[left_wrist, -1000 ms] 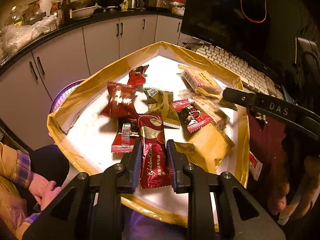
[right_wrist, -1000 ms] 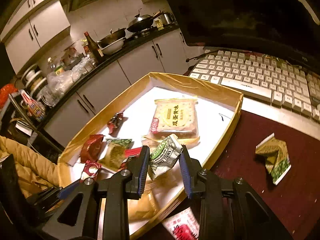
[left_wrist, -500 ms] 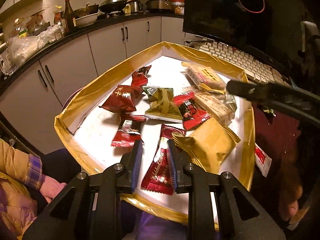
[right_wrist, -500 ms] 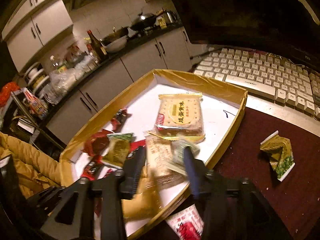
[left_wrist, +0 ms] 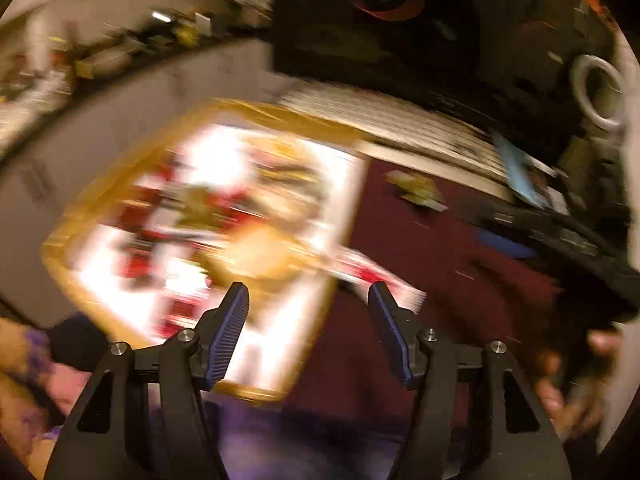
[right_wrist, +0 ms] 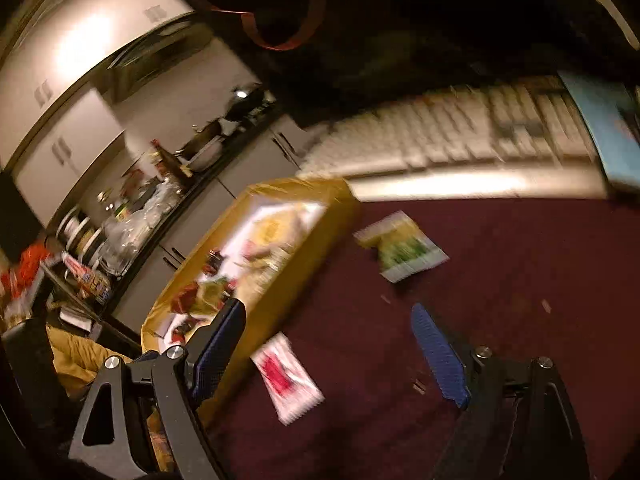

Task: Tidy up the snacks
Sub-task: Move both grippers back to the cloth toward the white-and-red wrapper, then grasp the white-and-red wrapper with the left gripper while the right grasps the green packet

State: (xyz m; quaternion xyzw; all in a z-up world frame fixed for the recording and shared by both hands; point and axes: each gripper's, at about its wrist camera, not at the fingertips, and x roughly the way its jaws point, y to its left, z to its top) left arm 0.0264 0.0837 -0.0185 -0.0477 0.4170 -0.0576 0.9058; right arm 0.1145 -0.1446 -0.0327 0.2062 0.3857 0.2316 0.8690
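Now, line by line, with the gold-rimmed tray as the landmark:

Left claw (left_wrist: 308, 330): spread wide, nothing between the fingers; hovering over the tray's near right corner, where rim meets maroon surface.

Right claw (right_wrist: 328, 346): spread wide as well, holding nothing; positioned off the tray's right side, above the maroon surface.

Gold-rimmed tray (right_wrist: 280, 288): sitting on the maroon counter (right_wrist: 500, 288), white inside, holding a jumble of red, green and tan snack packets (left_wrist: 224, 208); individual wrappers too blurred to tell apart.

Red-and-white packet (right_wrist: 286, 376): lying flat on the maroon surface just outside the tray's right wall, between the right claw's fingers in the right wrist view; seen in the left wrist view as a red-white smear (left_wrist: 376, 278) beside the tray's right edge.

Green-and-yellow packet (right_wrist: 402, 246): lying on the maroon surface, farther right of the tray, well apart from the red-and-white one.

Keyboard (right_wrist: 452, 136): pale keys, lying beyond the tray's far right corner, behind the green-and-yellow packet.

Kitchen cabinets (right_wrist: 256, 160): pale doors, beyond the tray's far left side.

Picture quality: heavy motion blur in both views, stronger on the left wrist.
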